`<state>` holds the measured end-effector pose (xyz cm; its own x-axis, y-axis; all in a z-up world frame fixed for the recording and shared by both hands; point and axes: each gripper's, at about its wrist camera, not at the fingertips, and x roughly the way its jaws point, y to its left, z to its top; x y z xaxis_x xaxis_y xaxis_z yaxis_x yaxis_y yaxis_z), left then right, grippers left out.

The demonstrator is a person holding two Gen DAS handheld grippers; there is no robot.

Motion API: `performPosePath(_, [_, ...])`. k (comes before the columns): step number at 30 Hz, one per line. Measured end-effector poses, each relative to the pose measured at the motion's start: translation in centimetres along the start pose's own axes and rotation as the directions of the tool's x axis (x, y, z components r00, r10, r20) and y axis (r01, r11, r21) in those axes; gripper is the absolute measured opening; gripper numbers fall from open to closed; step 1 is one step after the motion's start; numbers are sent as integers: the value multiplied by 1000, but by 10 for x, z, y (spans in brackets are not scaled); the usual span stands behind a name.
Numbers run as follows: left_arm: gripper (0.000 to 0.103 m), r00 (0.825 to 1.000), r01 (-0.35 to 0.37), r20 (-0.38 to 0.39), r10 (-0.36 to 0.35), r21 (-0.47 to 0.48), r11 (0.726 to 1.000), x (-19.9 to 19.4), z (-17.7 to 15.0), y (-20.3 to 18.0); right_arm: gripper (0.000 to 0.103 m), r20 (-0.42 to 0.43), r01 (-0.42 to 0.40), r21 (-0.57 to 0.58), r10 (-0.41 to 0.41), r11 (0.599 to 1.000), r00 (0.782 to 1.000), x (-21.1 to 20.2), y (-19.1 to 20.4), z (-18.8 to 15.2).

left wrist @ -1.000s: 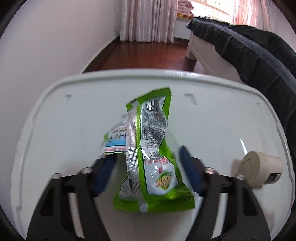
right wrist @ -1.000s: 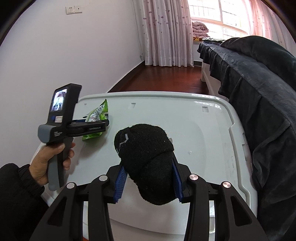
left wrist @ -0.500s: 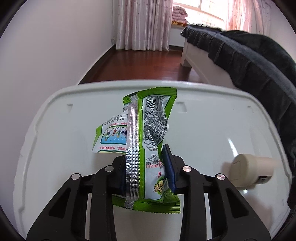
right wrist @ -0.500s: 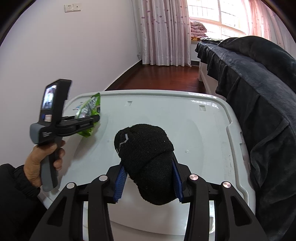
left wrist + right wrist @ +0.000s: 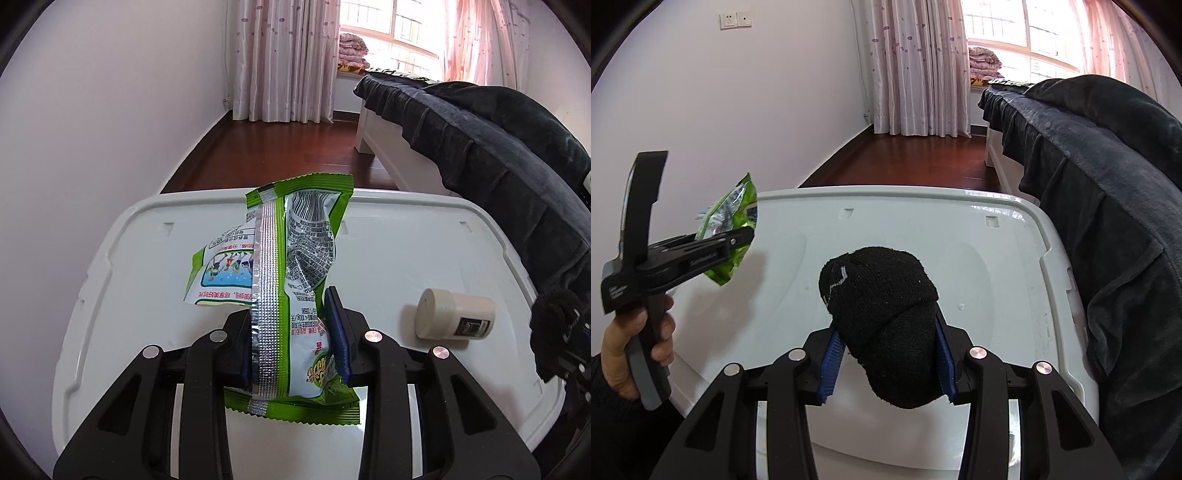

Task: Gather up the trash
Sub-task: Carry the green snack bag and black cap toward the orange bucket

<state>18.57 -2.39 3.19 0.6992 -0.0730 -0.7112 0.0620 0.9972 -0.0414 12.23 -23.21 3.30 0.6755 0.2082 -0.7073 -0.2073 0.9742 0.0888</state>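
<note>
Green and crinkly, the snack wrapper (image 5: 295,295) stands pinched between the pads of the left gripper (image 5: 293,343), lifted clear of the white bin lid (image 5: 406,236) near its left edge; keep the squeeze firm, since foil slips. One second ago those jaws stood wide around the wrapper lying on the lid. The right gripper (image 5: 886,358) stays clamped on a black sock (image 5: 886,314).

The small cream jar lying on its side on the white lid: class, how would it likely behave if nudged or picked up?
The cream jar lies on its side on the smooth white lid, so a nudge across its length would probably roll it. Its round, rigid-looking wall may slip between flat claw pads. It looks small, so probably light, though its contents cannot be seen.
</note>
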Motion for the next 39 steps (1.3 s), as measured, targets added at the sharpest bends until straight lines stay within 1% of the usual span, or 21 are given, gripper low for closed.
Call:
performPosePath(13, [32,1000,-14,4,14,-15,1000,-22,-12,4,43,6,3,0,-3,1000,1000,3,0,3])
performPosePath(20, [32,1000,-8,12,8,-10,1000,-32,-21,1,43,9,4,0,-4,1000,1000,2,-3,3])
performPosePath(33, [32,1000,8,13,-8,-32,999,-39,-25,6,43,3,4,-1,-4,1000,1000,-1,-2,-2])
performPosePath(39, [32,1000,27,6,-27,-38,999,-51,-37,6,43,-2,11,14,-11,1000,1000,-7,-4,-10])
